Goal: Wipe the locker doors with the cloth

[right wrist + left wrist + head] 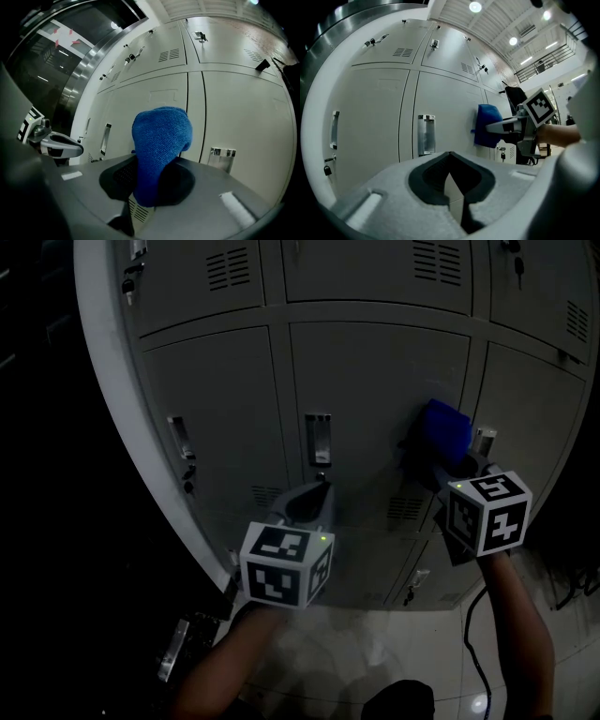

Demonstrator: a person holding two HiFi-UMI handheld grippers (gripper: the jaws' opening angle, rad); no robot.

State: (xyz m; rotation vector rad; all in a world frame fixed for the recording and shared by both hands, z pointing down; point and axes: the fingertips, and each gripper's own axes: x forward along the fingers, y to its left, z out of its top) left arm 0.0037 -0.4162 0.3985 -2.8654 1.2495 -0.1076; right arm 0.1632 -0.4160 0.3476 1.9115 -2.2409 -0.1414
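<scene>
Left gripper idle, right gripper on blue cloth
Left jaws together, empty, near the door handle. Right jaws clamped on the cloth, which seems pressed to the right edge of the middle locker door. Best done with a flat cloth, even pressure and overlapping strokes, going around handles.

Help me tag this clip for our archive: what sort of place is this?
Probably a locker area in a large hall: a bank of grey metal lockers with vents and handles, a shiny floor, and a high ceiling with lights.
</scene>
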